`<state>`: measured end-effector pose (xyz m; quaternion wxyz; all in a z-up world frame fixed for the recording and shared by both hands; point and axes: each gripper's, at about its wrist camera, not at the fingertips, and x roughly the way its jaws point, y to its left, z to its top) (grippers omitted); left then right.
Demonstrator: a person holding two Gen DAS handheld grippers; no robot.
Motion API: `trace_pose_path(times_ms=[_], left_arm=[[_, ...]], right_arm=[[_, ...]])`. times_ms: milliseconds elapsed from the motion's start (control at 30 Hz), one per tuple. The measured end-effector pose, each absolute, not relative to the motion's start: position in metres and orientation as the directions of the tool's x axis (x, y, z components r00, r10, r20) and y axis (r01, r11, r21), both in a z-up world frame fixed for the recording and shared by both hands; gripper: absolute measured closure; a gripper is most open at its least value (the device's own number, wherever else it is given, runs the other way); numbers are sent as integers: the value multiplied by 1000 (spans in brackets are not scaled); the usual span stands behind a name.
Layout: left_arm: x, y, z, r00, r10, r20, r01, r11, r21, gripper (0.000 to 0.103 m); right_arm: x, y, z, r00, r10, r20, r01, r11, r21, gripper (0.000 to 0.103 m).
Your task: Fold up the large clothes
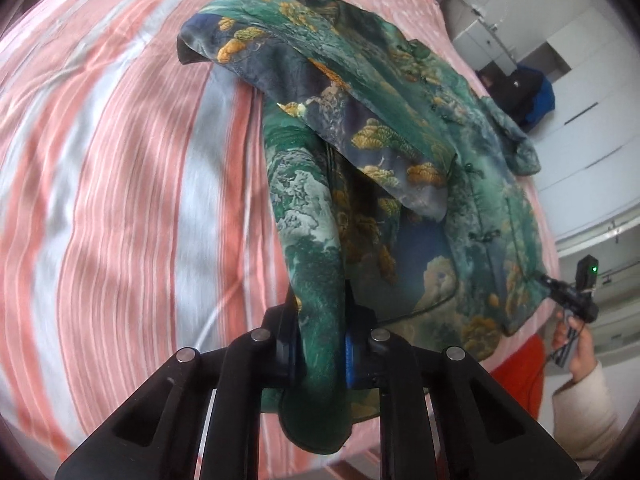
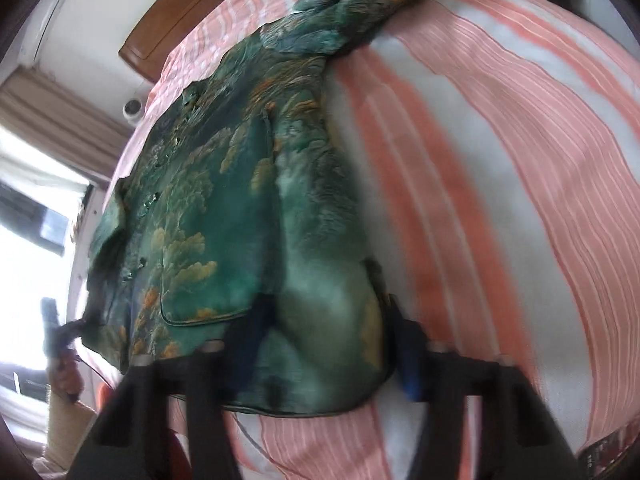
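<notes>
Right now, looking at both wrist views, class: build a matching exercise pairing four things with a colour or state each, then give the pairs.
Things:
1. jacket
2. bedsheet
3. left gripper
4. headboard

Descriptions:
A. brown wood
B. green, landscape print
C. pink and white stripes
D. clamped on a fold of cloth

Pairs: 1-B, 2-C, 3-D, 4-A

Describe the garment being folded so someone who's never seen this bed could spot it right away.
Start with the bed, covered by a pink and white striped sheet. Spread across it lies the jacket, its hem at the near edge, one sleeve thrown over its front. It is the only dark thing there: glossy green-blue fabric printed with golden trees and misty mountains, with knot buttons down the front.
</notes>
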<state>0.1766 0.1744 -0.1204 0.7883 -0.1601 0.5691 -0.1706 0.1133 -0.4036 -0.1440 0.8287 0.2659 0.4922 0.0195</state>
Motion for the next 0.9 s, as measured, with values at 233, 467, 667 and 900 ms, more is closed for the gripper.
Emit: trace_pose_path(times_ms=[233, 467, 667, 900], left_arm=[[119, 187, -116, 275, -448, -850, 56, 891, -451, 89], [106, 178, -136, 293, -339, -894, 29, 938, -347, 87], [109, 173, -124, 335, -264, -904, 92, 965, -248, 85], [104, 167, -127, 371, -153, -916, 102, 987, -124, 51]], right_arm=[[101, -367, -99, 517, 290, -806, 122, 906, 404, 86], [70, -362, -135, 461, 234, -856, 196, 914, 355, 86], [66, -363, -137, 520, 214, -827, 246, 890, 384, 89], [56, -351, -135, 545, 161, -823, 234, 913, 334, 85]])
